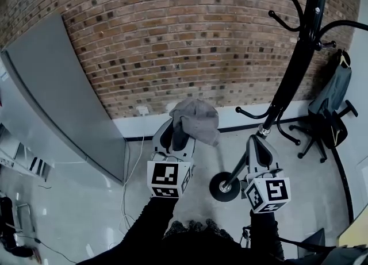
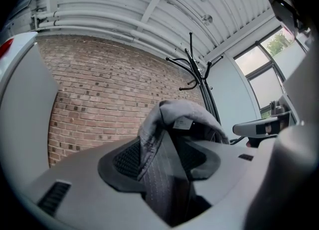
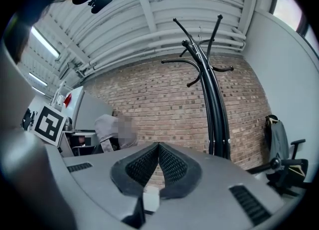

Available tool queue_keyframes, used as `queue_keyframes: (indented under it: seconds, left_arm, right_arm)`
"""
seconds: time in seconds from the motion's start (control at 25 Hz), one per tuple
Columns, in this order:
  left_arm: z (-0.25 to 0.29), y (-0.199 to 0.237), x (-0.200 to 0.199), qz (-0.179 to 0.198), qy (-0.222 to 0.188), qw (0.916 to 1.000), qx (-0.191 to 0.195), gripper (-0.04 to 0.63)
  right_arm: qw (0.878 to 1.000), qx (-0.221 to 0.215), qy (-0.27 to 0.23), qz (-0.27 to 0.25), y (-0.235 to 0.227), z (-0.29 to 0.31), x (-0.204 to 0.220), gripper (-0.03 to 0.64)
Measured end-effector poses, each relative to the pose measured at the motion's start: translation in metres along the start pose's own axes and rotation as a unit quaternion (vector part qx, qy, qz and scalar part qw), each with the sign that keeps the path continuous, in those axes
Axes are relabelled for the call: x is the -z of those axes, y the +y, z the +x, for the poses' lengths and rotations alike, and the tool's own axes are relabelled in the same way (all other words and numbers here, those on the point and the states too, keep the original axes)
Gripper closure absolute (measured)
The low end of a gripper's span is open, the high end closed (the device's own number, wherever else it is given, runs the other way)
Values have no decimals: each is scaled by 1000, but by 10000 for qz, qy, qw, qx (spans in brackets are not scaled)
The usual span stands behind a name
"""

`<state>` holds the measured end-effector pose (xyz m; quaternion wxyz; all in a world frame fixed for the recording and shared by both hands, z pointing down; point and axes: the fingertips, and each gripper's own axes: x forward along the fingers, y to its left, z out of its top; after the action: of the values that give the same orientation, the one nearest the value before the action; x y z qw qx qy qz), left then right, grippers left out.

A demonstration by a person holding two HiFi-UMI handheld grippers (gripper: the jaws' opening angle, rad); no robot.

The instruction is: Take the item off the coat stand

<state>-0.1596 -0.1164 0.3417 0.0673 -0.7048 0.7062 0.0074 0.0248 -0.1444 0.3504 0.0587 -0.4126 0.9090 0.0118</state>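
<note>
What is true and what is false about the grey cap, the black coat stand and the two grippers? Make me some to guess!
1. The soft grey fabric cap is pinched in the left gripper. True.
2. The cap hangs on a hook of the tall black metal coat stand. False: it is off the stand, and the hooks in view are bare.
3. The right gripper has its jaws wide apart around a ball. False: its jaws meet at the tips with nothing between them.
4. A red-brown brick wall stands behind the coat stand. True.
</note>
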Motion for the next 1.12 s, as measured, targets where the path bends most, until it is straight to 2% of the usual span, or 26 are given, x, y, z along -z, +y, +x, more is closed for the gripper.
queue_keyframes:
  seconds: [0.28, 0.64, 1.12]
  left_arm:
    - [-3, 10, 2, -62, -41, 9999, 126, 377]
    - [-3, 11, 2, -105, -50, 9995, 289, 377]
    - [-4, 8, 1, -124, -39, 9990, 417, 377]
  right_arm:
    - [9993, 184, -47, -307, 14, 2, -5, 607]
    - [9985, 489, 50, -244, 11, 0, -5, 607]
    - [9983, 477, 17, -332, 18, 0, -8, 609]
